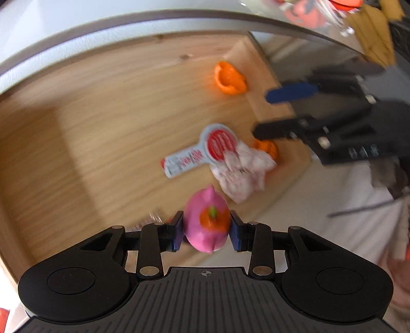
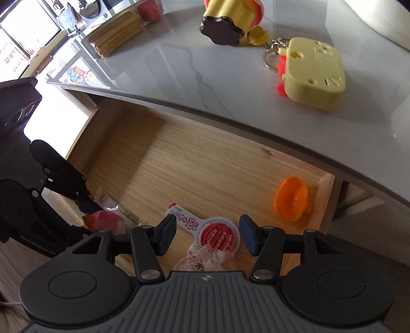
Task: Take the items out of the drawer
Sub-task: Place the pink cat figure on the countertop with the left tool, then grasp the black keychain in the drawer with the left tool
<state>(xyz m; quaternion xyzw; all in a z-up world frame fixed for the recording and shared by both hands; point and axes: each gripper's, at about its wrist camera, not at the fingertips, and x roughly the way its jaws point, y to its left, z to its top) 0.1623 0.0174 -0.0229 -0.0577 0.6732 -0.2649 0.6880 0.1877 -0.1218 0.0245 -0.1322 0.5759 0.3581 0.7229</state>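
An open wooden drawer (image 1: 84, 133) (image 2: 194, 166) sits under a marble tabletop. My left gripper (image 1: 207, 228) is shut on a pink toy (image 1: 206, 220) with an orange and green mark, held above the drawer's front. In the drawer lie a sauce packet with a red round lid (image 1: 202, 151) (image 2: 205, 228), a crumpled pink-white wrapper (image 1: 241, 174) (image 2: 207, 260) and an orange plastic piece (image 1: 229, 78) (image 2: 292, 198). My right gripper (image 2: 207, 237) stands open just above the packet and wrapper. It also shows at the right of the left wrist view (image 1: 264, 115), over the drawer's right side.
On the marble tabletop (image 2: 205, 76) rest a yellow cheese-shaped keychain toy (image 2: 314, 73), a yellow toy with a brown flower-shaped base (image 2: 225, 23) and a box of yellow sticks (image 2: 118, 37). A second orange piece (image 1: 267, 149) lies by the wrapper. A clear packet (image 2: 107, 202) lies at the drawer's left front.
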